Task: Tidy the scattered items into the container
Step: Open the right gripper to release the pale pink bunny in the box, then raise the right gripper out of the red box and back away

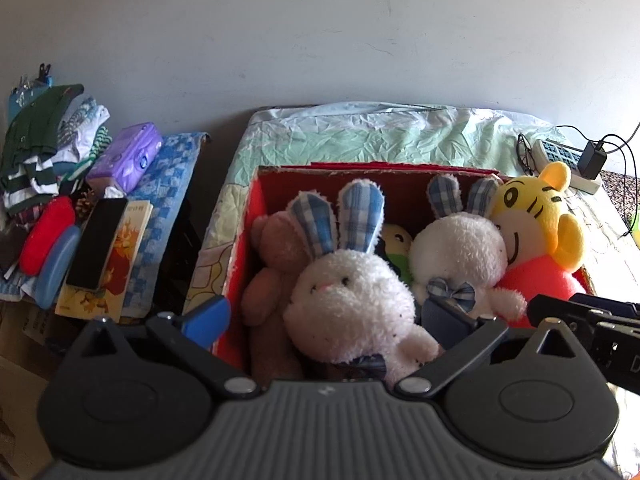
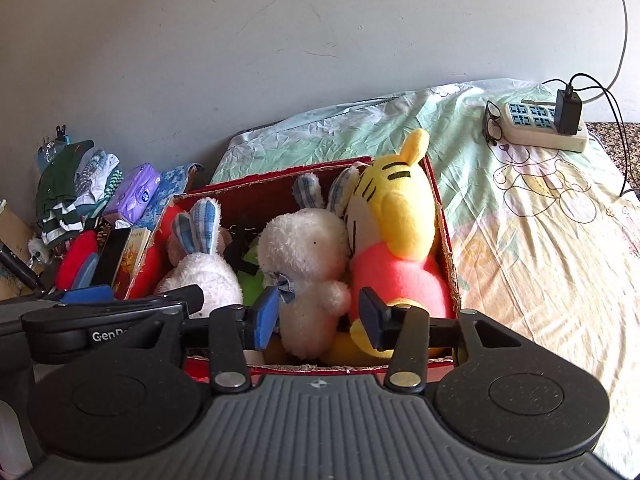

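Red box (image 1: 240, 248), green toy (image 1: 396, 240) mostly hidden

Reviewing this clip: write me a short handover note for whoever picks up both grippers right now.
Left gripper: open, holding nothing, over the near white bunny in the red box.
Right gripper: open, empty, its fingers either side of the second white bunny.
In the box: both bunnies, the brown bear, a green toy and the yellow tiger, which leans up above the rim.
Done: every plush in view is boxed.
Left: none visible on the bedsheet; perhaps settle the tiger lower.
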Demonstrator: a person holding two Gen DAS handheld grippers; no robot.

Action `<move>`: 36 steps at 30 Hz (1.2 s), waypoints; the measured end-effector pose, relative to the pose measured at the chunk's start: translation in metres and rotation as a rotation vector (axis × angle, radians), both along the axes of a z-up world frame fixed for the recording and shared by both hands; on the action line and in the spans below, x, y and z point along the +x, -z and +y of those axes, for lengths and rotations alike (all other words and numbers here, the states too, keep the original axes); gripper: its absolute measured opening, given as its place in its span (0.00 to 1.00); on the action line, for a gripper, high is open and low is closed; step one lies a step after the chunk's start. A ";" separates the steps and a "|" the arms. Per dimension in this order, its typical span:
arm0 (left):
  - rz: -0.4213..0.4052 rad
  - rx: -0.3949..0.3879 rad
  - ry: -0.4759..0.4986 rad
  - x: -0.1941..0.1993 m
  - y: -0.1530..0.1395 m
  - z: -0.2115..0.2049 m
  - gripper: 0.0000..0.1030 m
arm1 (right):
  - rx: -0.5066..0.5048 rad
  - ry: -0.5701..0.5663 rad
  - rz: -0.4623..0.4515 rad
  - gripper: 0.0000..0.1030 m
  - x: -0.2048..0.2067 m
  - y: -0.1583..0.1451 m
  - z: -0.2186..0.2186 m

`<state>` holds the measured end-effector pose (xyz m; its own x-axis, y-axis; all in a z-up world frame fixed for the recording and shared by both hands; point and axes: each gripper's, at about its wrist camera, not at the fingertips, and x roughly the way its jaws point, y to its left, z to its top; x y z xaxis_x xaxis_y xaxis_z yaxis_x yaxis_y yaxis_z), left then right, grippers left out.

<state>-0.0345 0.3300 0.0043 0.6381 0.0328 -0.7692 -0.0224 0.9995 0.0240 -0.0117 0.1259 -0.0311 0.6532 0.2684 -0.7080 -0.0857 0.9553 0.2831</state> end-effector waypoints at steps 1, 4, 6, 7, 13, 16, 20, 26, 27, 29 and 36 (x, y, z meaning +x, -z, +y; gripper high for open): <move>0.004 -0.003 -0.006 -0.001 -0.001 0.000 0.99 | 0.001 -0.005 0.002 0.49 0.000 0.000 -0.001; -0.001 0.009 -0.039 -0.005 -0.005 0.000 0.99 | -0.011 -0.033 0.006 0.51 0.002 -0.002 0.001; -0.003 0.029 -0.071 -0.007 -0.007 0.000 0.99 | -0.024 -0.055 0.009 0.54 0.002 -0.005 0.003; -0.002 0.034 -0.083 -0.008 -0.008 0.000 0.99 | -0.026 -0.064 0.007 0.56 0.002 -0.006 0.004; 0.005 0.056 -0.146 -0.013 -0.013 -0.002 0.99 | -0.038 -0.094 0.007 0.61 0.000 -0.011 0.003; 0.006 0.074 -0.159 -0.015 -0.015 -0.004 0.99 | -0.037 -0.085 0.004 0.66 -0.001 -0.015 0.001; 0.016 0.095 -0.170 -0.017 -0.016 -0.006 0.99 | -0.041 -0.076 -0.002 0.71 -0.002 -0.021 0.000; 0.028 0.088 -0.189 -0.020 -0.017 -0.001 0.99 | -0.099 -0.056 -0.009 0.81 -0.005 -0.025 0.007; 0.029 0.090 -0.192 -0.021 -0.018 -0.001 0.99 | -0.105 -0.053 -0.008 0.82 -0.005 -0.026 0.008; 0.035 0.097 -0.195 -0.022 -0.017 -0.001 0.99 | -0.114 -0.043 -0.007 0.85 -0.007 -0.026 0.010; 0.061 0.106 -0.169 -0.028 -0.015 0.005 0.99 | -0.184 -0.012 0.078 0.91 -0.005 -0.025 0.025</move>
